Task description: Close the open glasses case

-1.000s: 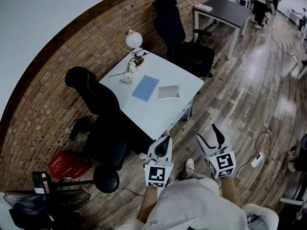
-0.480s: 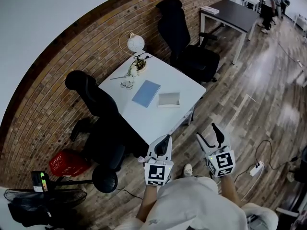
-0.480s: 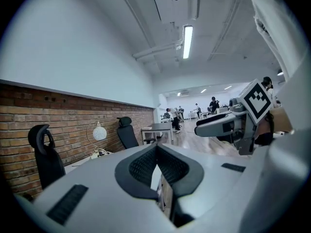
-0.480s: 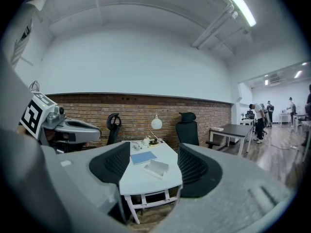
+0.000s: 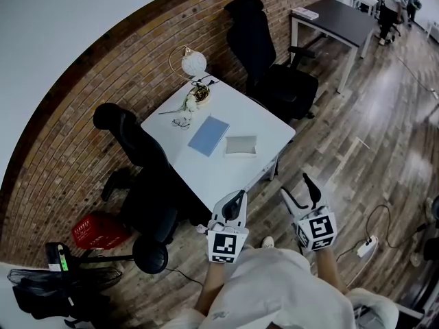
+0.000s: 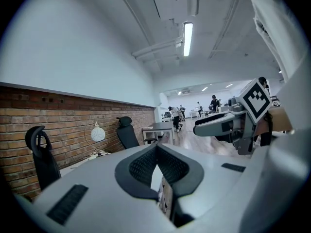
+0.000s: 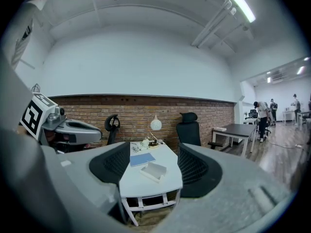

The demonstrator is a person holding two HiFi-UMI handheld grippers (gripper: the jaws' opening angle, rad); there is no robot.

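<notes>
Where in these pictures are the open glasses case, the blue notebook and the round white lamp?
glasses case [image 5: 241,144], head view, middle of the case.
blue notebook [image 5: 208,135], head view, centre of its cover.
round white lamp [image 5: 194,63], head view, on its globe.

The white table [image 5: 219,173] is looked down on steeply from well off in the head view, above the left gripper [image 5: 241,195] and right gripper [image 5: 296,186]. The same table is faced level in the right gripper view; the left gripper view is turned along the brick wall [image 6: 73,120].

Left gripper [image 5: 241,195] and right gripper [image 5: 295,185] slightly nearer the white table [image 5: 206,173] than before.
</notes>
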